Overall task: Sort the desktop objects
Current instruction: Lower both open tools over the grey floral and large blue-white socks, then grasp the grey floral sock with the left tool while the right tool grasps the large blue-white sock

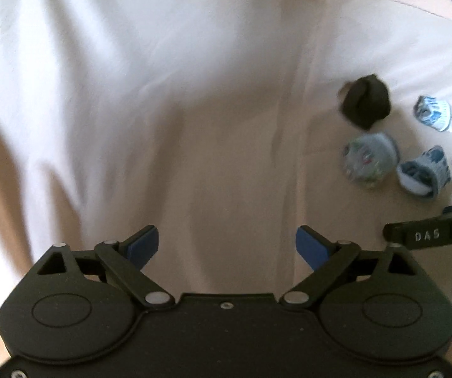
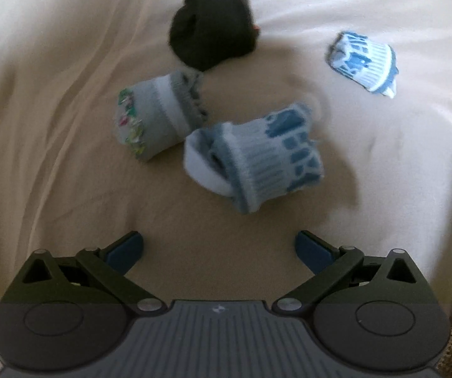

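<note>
Lying bundled on wrinkled cloth: blue-patterned sock.

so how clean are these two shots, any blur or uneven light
Left wrist view: motion-smeared, black sock bundle soft-edged, sheet bright up top, shaded near the tongs. Right wrist view: sharper, though the blue patterned sock still blurs; fisheye bends both.

Four rolled sock bundles lie on wrinkled cream cloth. A black knit bundle sits farthest, touching or just beside a grey bundle with green-pink flecks. A larger blue-and-white patterned bundle lies nearest, beside the grey one. A smaller blue-and-white bundle lies apart, right.
</note>
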The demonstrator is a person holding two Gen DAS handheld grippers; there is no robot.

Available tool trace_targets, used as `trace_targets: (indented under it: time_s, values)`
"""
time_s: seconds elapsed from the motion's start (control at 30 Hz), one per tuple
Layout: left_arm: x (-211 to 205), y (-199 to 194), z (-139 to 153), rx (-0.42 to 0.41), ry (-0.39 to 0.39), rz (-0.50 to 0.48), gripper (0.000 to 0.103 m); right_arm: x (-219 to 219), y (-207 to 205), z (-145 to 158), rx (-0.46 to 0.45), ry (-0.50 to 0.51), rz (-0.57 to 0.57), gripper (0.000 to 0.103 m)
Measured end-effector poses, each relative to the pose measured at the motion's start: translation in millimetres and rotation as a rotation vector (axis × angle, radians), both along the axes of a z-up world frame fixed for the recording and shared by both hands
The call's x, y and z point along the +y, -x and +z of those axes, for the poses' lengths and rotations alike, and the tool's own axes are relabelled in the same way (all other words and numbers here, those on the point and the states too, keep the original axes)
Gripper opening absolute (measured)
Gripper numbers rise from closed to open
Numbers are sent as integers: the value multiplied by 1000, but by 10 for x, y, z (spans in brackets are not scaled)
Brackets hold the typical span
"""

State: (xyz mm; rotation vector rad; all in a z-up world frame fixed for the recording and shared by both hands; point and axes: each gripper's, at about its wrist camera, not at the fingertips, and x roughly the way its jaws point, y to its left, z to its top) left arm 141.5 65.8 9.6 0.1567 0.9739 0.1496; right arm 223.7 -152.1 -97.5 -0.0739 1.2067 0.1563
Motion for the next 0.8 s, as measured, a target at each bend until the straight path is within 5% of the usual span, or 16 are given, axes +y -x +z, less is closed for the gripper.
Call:
trace_targets:
  time_s: [0.23,0.37,0.53,0.6,0.63,0.67,0.8]
  values:
    - [-391,-416,-43,-76,-56,-247,99,67,461,-110,-256,15,-36,102]
    - [-704,-750,-129,-77,-87,-379,99,29,318,-74,-206,1,-40,102]
    - [-1112,-1093,-440,28,-118,-548,98,38,289,-76,-202,19,-44,102]
    - [-1132,-1138,-447,66,-45,-582,78,38,269,-57,-194,17,-33,101]
    - [-1114,-1186,-475,96,23,-600,52,37,257,-41,-192,17,-33,95]
    - [-1076,-1210,-452,128,95,-597,41,27,243,-10,-197,14,-40,90]
    - [-956,-1111,-373,92,67,-543,34,-80,194,117,-236,-17,-93,72]
